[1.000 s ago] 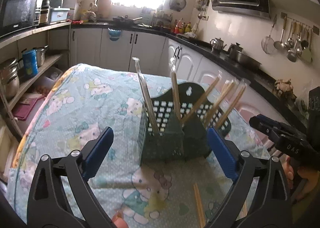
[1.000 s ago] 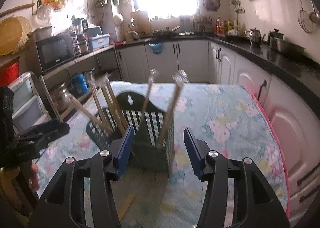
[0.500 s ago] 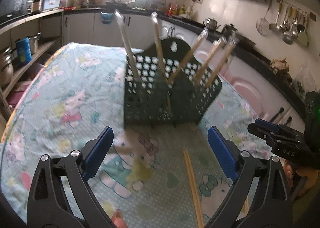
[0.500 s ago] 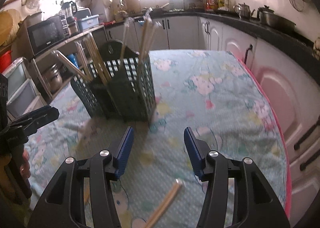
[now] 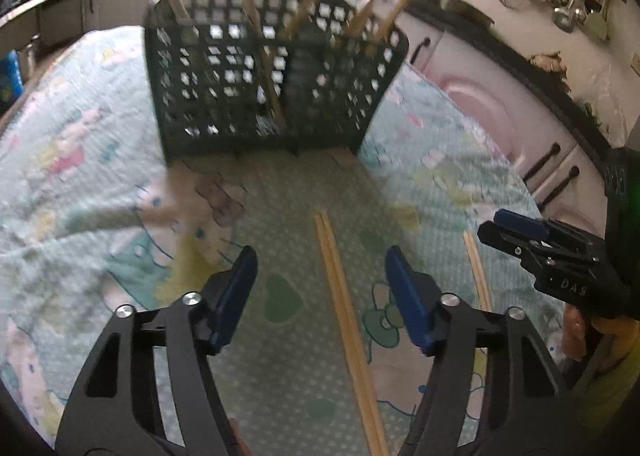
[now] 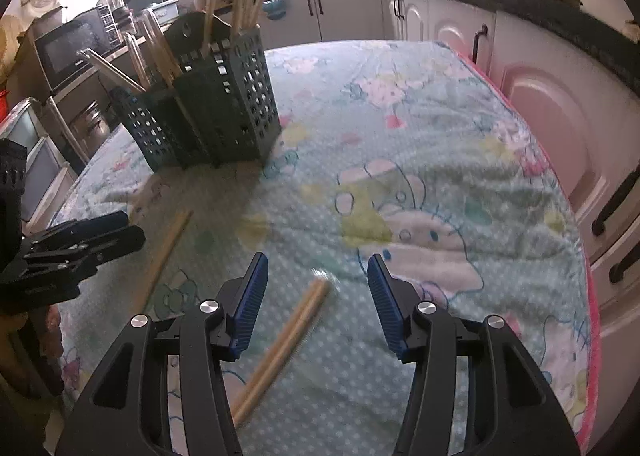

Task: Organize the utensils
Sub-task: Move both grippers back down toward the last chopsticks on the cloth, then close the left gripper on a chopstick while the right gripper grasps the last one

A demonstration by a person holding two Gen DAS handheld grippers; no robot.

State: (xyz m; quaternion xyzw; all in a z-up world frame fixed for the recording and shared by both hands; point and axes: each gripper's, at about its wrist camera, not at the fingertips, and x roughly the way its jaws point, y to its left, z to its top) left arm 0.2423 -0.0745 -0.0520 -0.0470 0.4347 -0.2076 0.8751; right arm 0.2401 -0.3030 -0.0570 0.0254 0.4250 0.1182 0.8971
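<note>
Pick-up step: the left tongs [image 5: 320,288], jaws closing, straddle a pair of pale wooden chopsticks [image 5: 340,304] on the counter [image 5: 280,376]. The right tongs [image 6: 314,296], half open and empty, hover over another wooden pair [image 6: 288,336]. Next, each must pinch its pair, then carry it to the dark green perforated plastic holder [image 5: 224,88].

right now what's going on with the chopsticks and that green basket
A person holds a hand-held gripper in each hand over a table with a cartoon-print cloth. The left hand-held gripper is closing, its pads either side of a pair of chopsticks lying flat but not yet pressing on them. The right hand-held gripper stands open over a second pair. The dark green basket behind already holds several upright chopsticks. Nothing is lifted yet.
</note>
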